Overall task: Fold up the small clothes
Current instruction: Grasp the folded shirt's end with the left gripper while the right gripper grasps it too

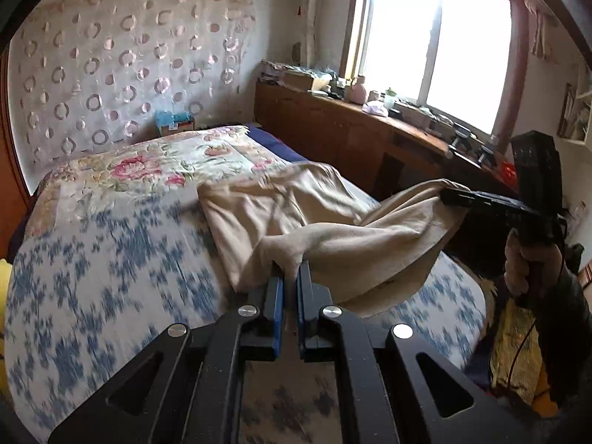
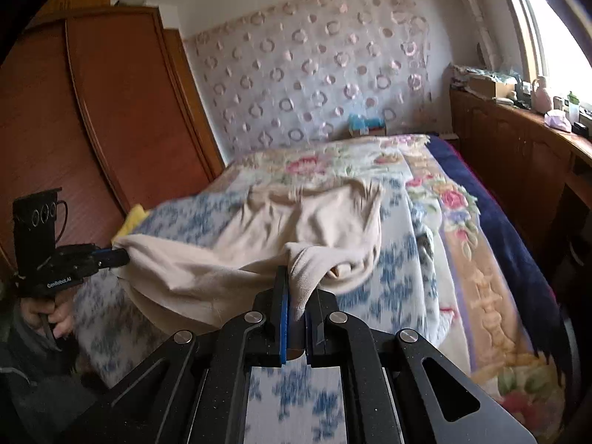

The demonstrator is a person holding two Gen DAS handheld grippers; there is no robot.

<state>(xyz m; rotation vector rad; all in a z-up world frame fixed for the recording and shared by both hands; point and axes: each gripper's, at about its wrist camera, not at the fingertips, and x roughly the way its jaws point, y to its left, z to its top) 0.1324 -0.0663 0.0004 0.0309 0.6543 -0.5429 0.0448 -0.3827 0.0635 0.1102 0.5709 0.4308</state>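
Note:
A beige garment (image 1: pixel 296 218) lies across the bed, its near edge lifted off the bedspread by both grippers. My left gripper (image 1: pixel 290 270) is shut on one near corner of the cloth, which bunches between its blue pads. In the same view the right gripper (image 1: pixel 449 194) pinches the other corner at the right, held by a hand (image 1: pixel 532 266). From the right wrist view, my right gripper (image 2: pixel 298 292) is shut on a bunched fold of the beige garment (image 2: pixel 296 222), and the left gripper (image 2: pixel 120 255) grips the far corner at the left.
The bed carries a blue-and-white patterned spread (image 1: pixel 111 259) and a floral quilt (image 1: pixel 155 162) toward the headboard wall. A wooden cabinet (image 1: pixel 333 129) with clutter runs under the window. A wooden wardrobe (image 2: pixel 92 111) stands at the left. A yellow item (image 2: pixel 135 216) lies at the bed's edge.

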